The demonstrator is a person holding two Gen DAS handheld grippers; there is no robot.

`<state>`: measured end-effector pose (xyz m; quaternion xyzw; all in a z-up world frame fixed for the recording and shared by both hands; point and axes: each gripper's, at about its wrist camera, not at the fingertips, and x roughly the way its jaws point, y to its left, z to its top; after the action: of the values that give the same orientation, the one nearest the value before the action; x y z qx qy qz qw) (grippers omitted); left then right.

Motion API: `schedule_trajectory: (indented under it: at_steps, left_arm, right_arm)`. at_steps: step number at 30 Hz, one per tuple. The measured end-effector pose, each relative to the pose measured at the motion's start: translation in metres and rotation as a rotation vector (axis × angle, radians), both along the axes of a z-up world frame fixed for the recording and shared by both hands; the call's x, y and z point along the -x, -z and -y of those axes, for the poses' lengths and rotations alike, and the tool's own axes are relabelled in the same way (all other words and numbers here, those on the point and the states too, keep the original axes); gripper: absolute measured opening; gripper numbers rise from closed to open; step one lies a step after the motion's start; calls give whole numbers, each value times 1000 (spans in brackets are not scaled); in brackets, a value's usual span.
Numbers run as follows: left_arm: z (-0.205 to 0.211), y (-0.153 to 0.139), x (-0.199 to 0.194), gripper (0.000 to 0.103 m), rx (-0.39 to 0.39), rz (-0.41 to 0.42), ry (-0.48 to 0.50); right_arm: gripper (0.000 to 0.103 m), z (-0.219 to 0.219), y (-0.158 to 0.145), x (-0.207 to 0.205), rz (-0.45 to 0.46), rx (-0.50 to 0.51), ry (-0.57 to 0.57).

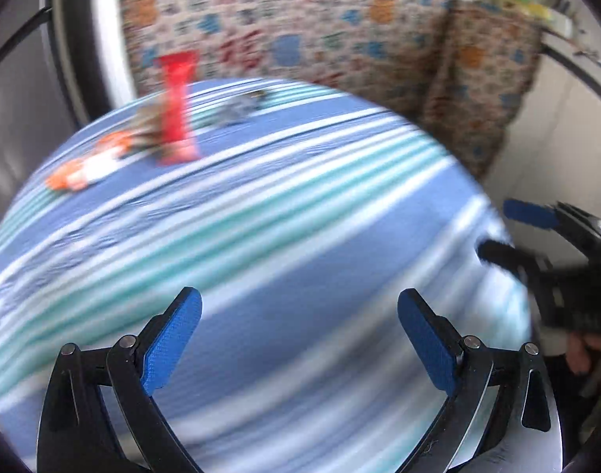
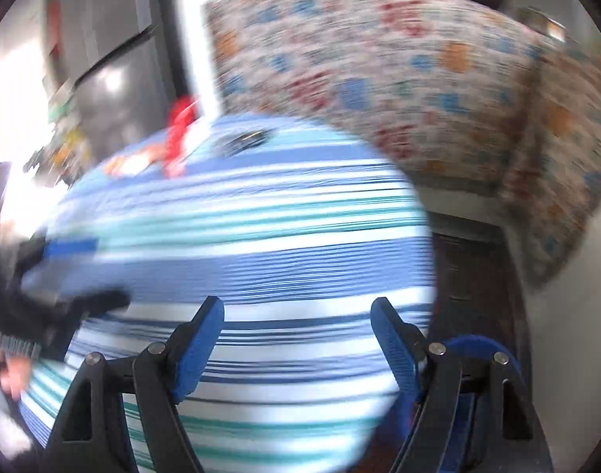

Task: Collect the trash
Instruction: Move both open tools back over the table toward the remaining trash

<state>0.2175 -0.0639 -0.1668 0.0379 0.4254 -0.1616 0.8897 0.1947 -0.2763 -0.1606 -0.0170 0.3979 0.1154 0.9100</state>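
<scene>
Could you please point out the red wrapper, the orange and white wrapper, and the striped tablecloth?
red wrapper [image 1: 177,108]: left wrist view, middle of its body.
orange and white wrapper [image 1: 88,167]: left wrist view, its white centre.
striped tablecloth [image 1: 300,236]: left wrist view, a bare blue stripe.

You were in a home, likely its eating corner: a round worktop [image 1: 300,205] under a blue striped cloth, a patterned cover [image 1: 300,23] draped over furniture behind it, a grey fridge [image 2: 115,79] nearby, and snack wrappers [image 1: 91,165] lying about.

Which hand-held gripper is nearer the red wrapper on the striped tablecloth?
Left, by a little. The left hand-held gripper hangs over the near cloth, wrapper far ahead-left. The right hand-held gripper sits further right.
</scene>
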Motion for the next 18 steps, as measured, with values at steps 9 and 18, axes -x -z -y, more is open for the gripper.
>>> schedule_trajectory:
  at_steps: [9,18]
  left_arm:
    - [-80,32,-39,100,-52,-53,-139]
    - [-96,31,-57,103,-68,-26,-62]
  right_arm:
    - [79,-95,32,-38,-102,73,-93]
    - [85,-101,36,-59,-89,72,-76]
